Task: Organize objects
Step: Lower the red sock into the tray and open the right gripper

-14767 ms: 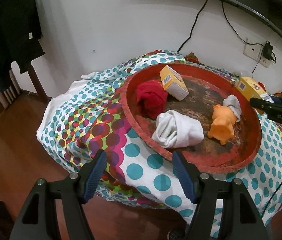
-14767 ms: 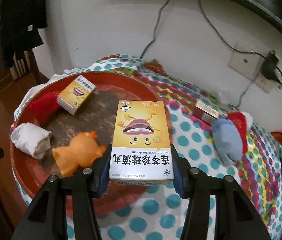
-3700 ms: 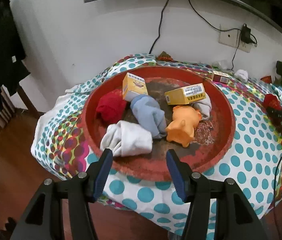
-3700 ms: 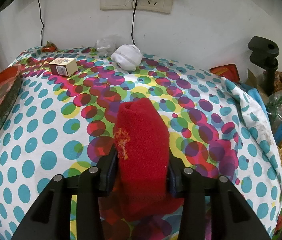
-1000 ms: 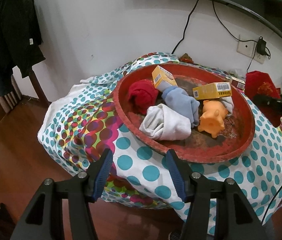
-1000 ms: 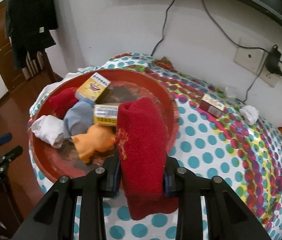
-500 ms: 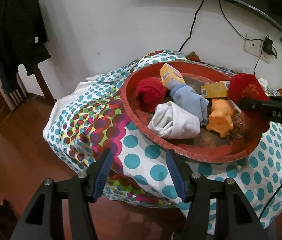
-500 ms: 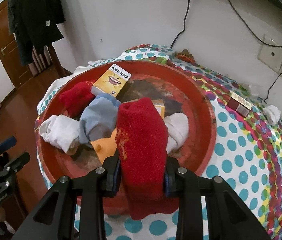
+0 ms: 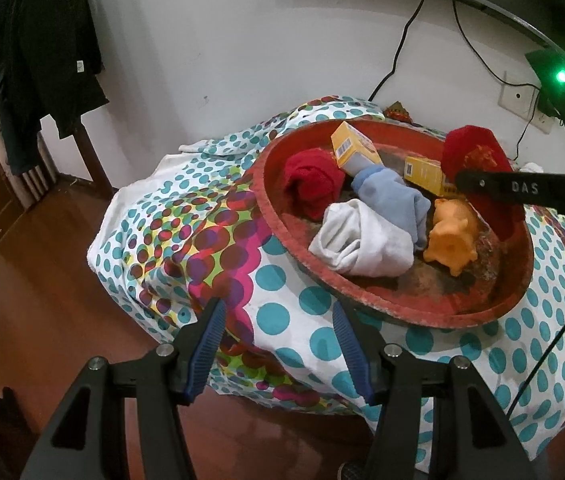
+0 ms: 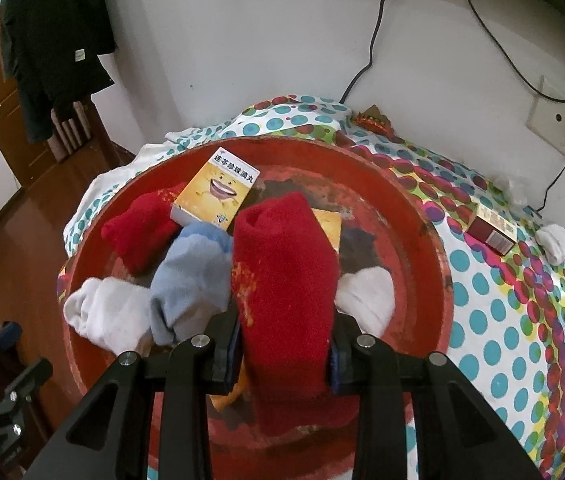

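Note:
My right gripper is shut on a rolled red sock and holds it over the red round tray. In the left wrist view the same sock hangs above the tray. In the tray lie another red sock, a blue sock, a white sock, a smaller white sock, two yellow boxes and an orange toy. My left gripper is open and empty, low in front of the table's left corner.
A dotted cloth covers the table. On it at the right lie a small dark red box and a white sock ball. Cables and a wall socket are behind. Dark clothes hang at the left over a wooden floor.
My right gripper has carried the red sock further left and lower over the tray. The left gripper has drifted slightly; it stays open.

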### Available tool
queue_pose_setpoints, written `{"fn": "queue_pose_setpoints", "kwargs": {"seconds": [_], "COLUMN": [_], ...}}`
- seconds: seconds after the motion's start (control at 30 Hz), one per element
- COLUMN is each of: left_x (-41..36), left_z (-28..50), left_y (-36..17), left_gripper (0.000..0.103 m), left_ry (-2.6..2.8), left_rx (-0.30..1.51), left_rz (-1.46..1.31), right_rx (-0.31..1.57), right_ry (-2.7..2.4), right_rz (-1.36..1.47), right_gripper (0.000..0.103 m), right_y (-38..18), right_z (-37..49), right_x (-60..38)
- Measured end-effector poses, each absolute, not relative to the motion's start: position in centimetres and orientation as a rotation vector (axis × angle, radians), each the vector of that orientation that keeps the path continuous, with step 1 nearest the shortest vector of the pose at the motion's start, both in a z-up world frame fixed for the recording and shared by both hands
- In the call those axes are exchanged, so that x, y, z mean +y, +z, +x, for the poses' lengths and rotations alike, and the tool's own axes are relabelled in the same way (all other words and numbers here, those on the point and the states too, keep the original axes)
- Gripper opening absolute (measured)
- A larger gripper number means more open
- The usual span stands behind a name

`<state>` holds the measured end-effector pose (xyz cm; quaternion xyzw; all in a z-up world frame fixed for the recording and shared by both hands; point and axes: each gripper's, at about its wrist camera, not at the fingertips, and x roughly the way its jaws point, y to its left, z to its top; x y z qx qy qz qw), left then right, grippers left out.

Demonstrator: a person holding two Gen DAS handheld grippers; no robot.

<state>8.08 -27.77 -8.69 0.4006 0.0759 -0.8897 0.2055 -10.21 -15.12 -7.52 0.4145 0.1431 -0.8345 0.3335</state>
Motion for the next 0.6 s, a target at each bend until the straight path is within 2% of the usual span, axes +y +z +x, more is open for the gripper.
{"fn": "queue_pose_setpoints", "kwargs": {"seconds": [0.6], "left_x": [-28.9], "left_z": [8.1], "left_y": [-8.9], "left_gripper": [0.057], "left_ry": [-2.456], "left_rx": [0.229], "left_rz": [1.115], "right_rx": [0.371], "right_ry": [-2.128], "right_rz": [1.122], "right_gripper": [0.033], "right_y": [-8.1], "right_z": [-11.2], "right_x": [-18.9]}}
